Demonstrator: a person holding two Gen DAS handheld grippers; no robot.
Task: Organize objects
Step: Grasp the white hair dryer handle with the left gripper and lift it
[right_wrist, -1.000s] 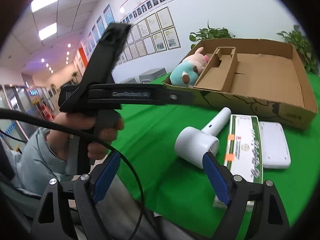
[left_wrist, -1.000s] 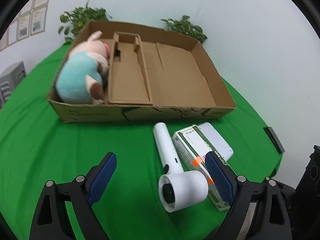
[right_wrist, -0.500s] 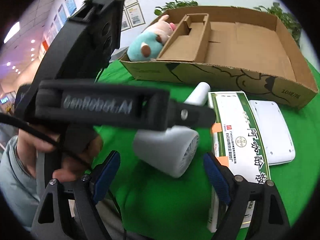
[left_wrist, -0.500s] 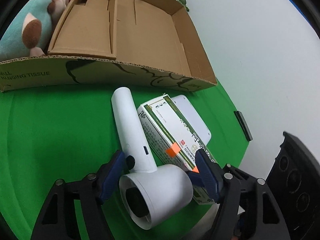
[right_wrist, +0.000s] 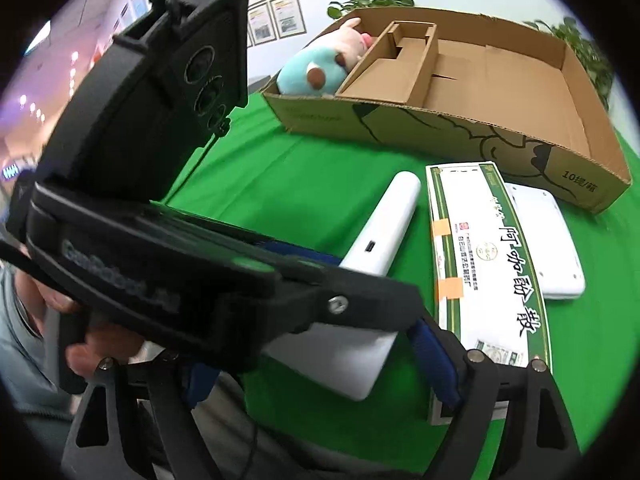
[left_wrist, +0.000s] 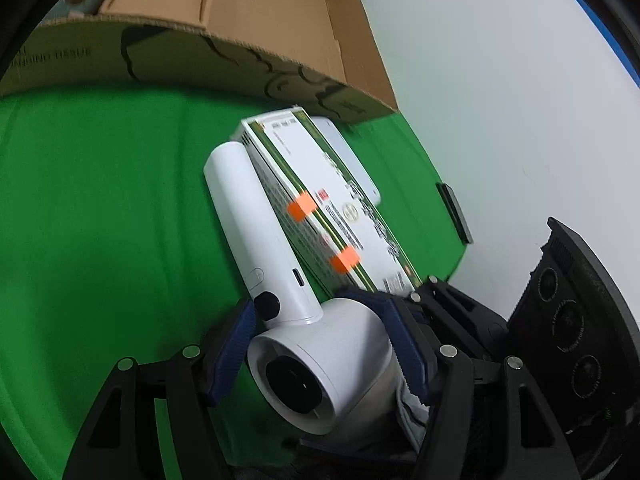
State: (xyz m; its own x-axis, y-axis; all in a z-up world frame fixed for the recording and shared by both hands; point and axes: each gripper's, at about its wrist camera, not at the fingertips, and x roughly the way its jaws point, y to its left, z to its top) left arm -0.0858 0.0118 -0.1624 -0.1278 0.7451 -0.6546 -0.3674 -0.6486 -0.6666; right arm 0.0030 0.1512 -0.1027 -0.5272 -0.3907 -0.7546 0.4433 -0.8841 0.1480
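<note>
Left gripper closing in on the hair dryer

The white hair dryer lies on the green desk, just beside the medicine box, in front of the cardboard tray. The left gripper straddles its barrel, jaws closing, probably to lift it into the tray. The right gripper hangs spread apart, holding nothing.

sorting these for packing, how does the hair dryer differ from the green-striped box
The hair dryer is rounded and plain white; the box is flat, rectangular, printed, with orange tape. The left claw is closing around the dryer's head; the box lies untouched. Both lie side by side on the green cloth.
</note>
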